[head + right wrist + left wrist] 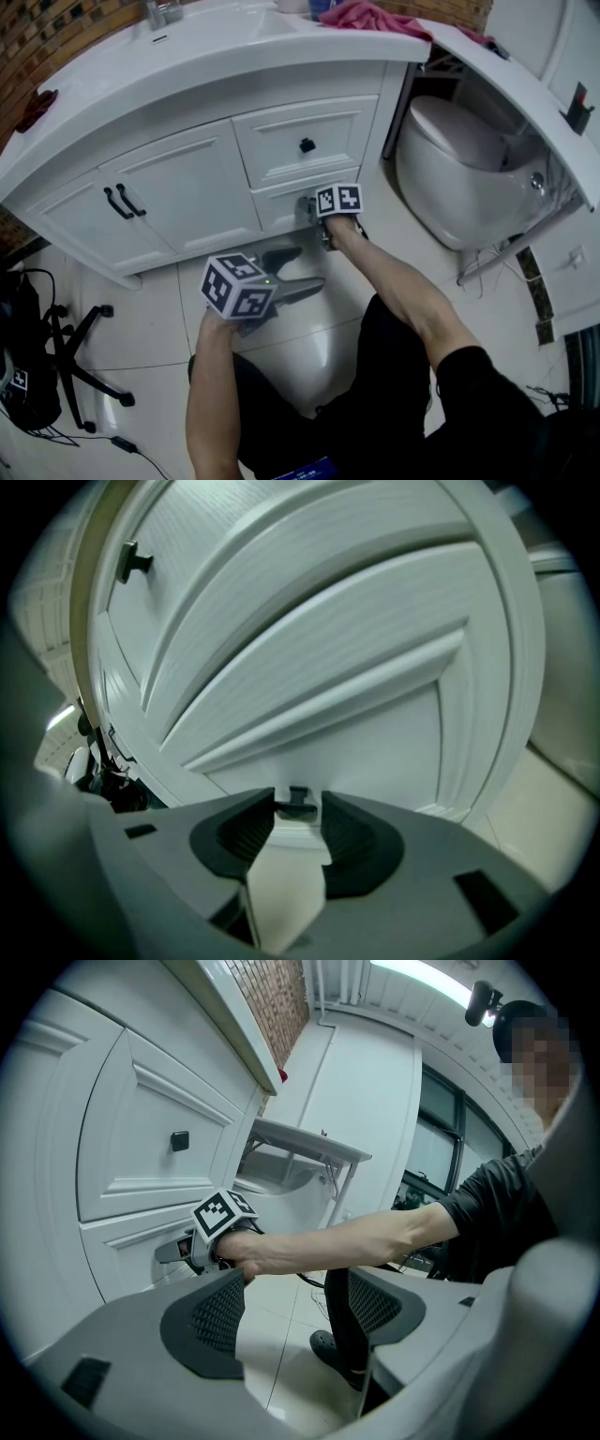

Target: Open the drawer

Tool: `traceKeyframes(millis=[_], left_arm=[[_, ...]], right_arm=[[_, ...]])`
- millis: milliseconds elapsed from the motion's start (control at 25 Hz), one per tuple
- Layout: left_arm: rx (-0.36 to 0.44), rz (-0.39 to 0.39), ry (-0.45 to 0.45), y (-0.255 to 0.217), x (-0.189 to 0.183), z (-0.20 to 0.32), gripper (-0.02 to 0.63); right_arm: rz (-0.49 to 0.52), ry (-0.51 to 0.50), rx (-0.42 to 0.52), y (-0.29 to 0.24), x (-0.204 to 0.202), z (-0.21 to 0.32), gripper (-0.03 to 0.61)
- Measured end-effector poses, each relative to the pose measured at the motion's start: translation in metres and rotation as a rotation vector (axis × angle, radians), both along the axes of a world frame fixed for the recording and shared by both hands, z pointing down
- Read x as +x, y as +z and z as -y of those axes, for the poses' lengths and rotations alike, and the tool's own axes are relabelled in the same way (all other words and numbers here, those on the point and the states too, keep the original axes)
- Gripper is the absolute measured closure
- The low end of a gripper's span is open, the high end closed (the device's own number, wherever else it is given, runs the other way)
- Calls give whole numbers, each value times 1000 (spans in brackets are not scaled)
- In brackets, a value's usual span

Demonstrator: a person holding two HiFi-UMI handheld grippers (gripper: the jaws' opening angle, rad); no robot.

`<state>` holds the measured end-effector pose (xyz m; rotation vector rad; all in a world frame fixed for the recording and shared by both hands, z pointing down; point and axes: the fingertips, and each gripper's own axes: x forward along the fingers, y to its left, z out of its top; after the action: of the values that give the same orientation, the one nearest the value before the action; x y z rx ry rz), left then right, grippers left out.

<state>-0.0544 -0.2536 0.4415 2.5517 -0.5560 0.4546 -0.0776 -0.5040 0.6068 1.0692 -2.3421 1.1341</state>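
I'm seeing left claw (302, 267) hovering over floor tiles (150, 328) in front of cabinet (178, 192), jaws spread wide, nothing between them. Right claw (298, 810) sitting at bottom drawer (281, 202), low on cabinet's right side, drawer front lying flush, not pulled out. Its jaws standing parted, small dark knob (298, 801) between tips, pads not visibly pressing. Toilet (459, 169) standing right of cabinet.

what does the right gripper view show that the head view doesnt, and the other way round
Right gripper view only: the lower drawer's knob sitting between the right gripper's jaws. Head view only: the toilet, pink cloth, left gripper and cabinet doors. Both: the upper drawer's knob and the lower drawer front.
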Motion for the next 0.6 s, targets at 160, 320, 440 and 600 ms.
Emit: traceKeyframes(millis=[160,320,440,600], left_arm=[[1,5,-3,0,-1,-1,265],[4,5,-10,-1,-4,-1,265],[3,6,-15,0,-7,-1,265],[4,6,-16,-1,-7,-1,265]], right_arm=[[38,29,-49,5,-3,-1,396],[31,12,-63,6,-4,0,402],[-14,-25,-40,5,-5,-3,408],[-16,-51,-32,4,-4,-6,411]])
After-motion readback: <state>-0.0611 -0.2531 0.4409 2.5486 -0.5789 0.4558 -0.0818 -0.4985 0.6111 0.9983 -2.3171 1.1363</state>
